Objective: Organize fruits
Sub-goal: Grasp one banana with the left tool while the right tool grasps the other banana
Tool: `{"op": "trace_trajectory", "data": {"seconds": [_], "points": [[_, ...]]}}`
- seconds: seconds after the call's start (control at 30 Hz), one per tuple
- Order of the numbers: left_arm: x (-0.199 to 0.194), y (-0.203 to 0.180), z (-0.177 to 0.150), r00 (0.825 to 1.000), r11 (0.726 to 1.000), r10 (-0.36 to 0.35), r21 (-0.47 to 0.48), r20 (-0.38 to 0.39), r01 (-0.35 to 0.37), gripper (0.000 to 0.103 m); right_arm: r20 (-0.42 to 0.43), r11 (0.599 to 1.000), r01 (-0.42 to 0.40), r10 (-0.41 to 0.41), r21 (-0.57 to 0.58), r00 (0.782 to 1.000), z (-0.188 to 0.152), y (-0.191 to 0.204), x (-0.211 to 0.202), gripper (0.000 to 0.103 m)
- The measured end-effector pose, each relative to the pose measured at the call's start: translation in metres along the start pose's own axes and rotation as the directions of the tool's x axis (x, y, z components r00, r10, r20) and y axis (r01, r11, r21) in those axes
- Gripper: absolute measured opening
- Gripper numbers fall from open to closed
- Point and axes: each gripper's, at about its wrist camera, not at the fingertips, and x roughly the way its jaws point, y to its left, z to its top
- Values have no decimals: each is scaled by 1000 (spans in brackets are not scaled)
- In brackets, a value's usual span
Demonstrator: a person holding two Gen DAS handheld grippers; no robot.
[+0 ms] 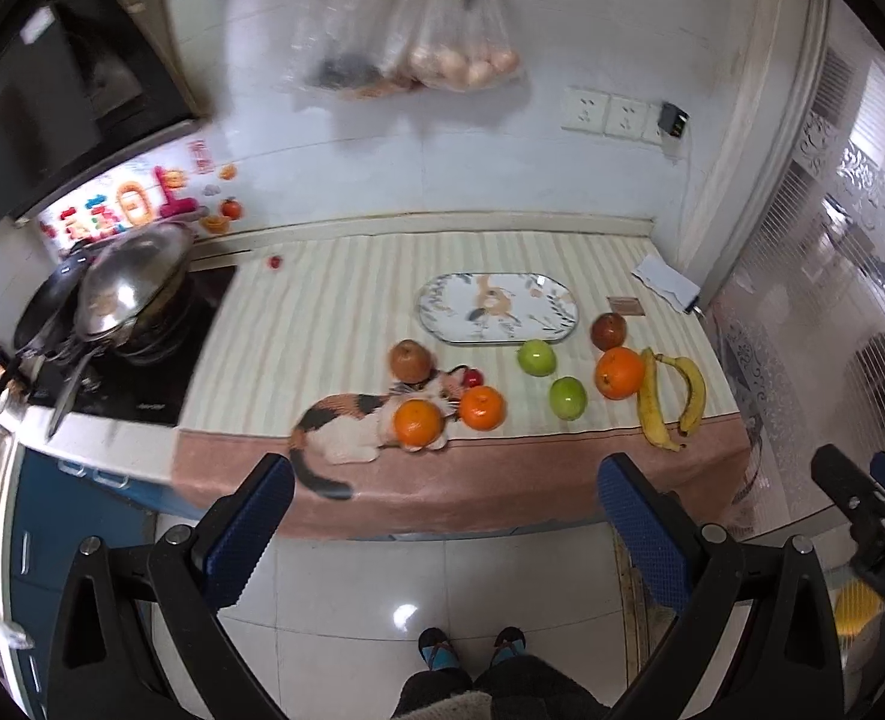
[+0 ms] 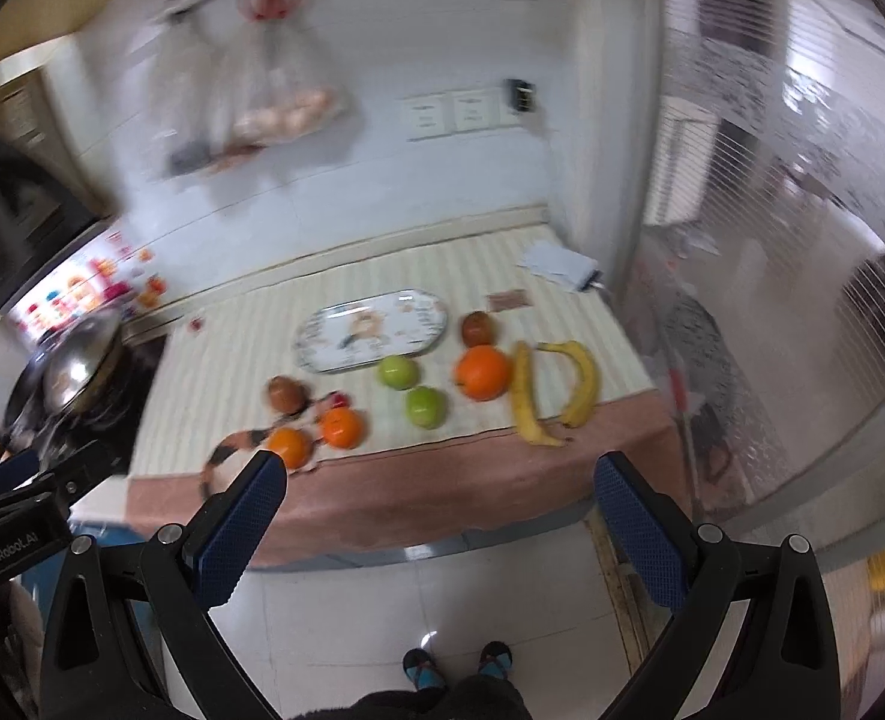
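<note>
A: Nearest the cameras, over the tiled floor and short of the bench (image 1: 502, 480), both tools hang with nothing in them. The left tool (image 1: 442, 516) has its fingers spread wide, and the right tool (image 2: 439, 510) is spread just as wide. The person's shoes (image 1: 472, 648) show below.

B: And the fruit?

A: All loose on the striped cloth (image 1: 334, 312). At the front edge sit two small oranges (image 1: 419, 423), just beside each other, one lying on the printed cat (image 1: 346, 426). To the right come two green apples (image 1: 568, 397), a big orange (image 1: 620, 373) and two bananas (image 1: 652, 408) joined at the tip. Behind those are two reddish-brown fruits (image 1: 410, 359), one at each end of the row, and a small red thing I cannot identify.

B: Where would they go?

A: Probably the oval plate (image 1: 442, 324), bare, lying behind the fruit near the middle. That is a guess from the task.

B: How will they handle?

A: The round ones look firm and smooth, likely to roll, so I would close across the widest part, gently. The bananas are softer and bruise easily; take one across its middle, and expect its partner to drag along if they are really joined.

B: Beyond that?

A: Papers (image 1: 664, 279) in the far corner, a lidded wok (image 1: 130, 282) on the hob at left, bags (image 1: 442, 30) hanging on the wall.
</note>
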Motion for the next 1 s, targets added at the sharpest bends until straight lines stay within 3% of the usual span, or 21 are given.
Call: {"op": "trace_trajectory", "data": {"seconds": [0.17,0.27,0.33,0.4,0.5,0.7,1.0], "points": [[65,-43,16,995,996,-51,64,-87,56,103,-47,995,71,-68,74,997,12,-51,53,103],[113,-78,24,982,991,-83,88,-168,99,102,-89,989,100,-91,108,992,22,-89,100,103],[144,-99,26,969,988,-109,80,-224,130,99,-128,985,112,-95,133,987,29,-116,138,103],[176,-123,26,951,986,-131,68,-279,155,88,-170,982,99,-71,159,983,35,-141,175,102],[225,-161,25,922,982,-163,33,-351,186,74,-254,977,67,-14,204,967,43,-177,235,98],[317,-230,21,874,979,-184,-7,-450,202,59,-370,981,46,27,187,929,54,-222,328,87],[384,-286,14,868,985,-94,82,-487,152,58,-432,982,-12,94,188,897,58,-243,397,87]]}}
